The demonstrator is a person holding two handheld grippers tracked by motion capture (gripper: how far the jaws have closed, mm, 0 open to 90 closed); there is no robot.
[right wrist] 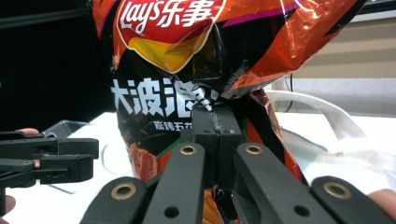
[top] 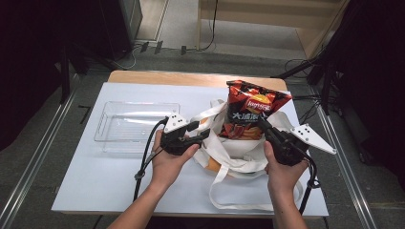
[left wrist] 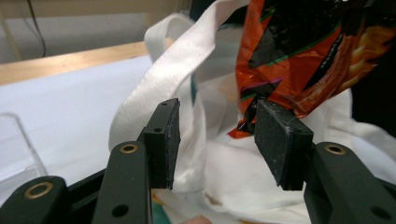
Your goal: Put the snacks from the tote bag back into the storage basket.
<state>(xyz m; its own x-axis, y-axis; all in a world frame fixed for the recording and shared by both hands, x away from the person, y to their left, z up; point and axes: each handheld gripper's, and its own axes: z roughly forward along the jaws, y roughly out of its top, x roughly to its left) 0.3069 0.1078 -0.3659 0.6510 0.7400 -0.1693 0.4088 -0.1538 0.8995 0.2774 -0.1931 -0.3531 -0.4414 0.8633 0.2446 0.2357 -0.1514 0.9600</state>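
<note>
A red and black Lay's chip bag point(top: 251, 109) stands upright, its lower end in the mouth of a white tote bag point(top: 239, 151) lying on the table. My right gripper point(top: 261, 122) is shut on the chip bag's side; in the right gripper view the jaws point(right wrist: 215, 114) pinch the foil of the chip bag point(right wrist: 187, 56). My left gripper point(top: 203, 130) is at the tote's left edge. Its jaws point(left wrist: 217, 112) stand open, with the tote's strap point(left wrist: 182, 70) and cloth point(left wrist: 233, 179) between and behind them, unpressed. The chip bag point(left wrist: 303, 60) hangs just beyond the right pad.
A clear plastic tray point(top: 107, 138) sits on the white table cover point(top: 95, 186) to the left of the tote. The tote's long handles point(top: 224, 200) loop toward the front edge. The floor, cables and dark stands surround the table.
</note>
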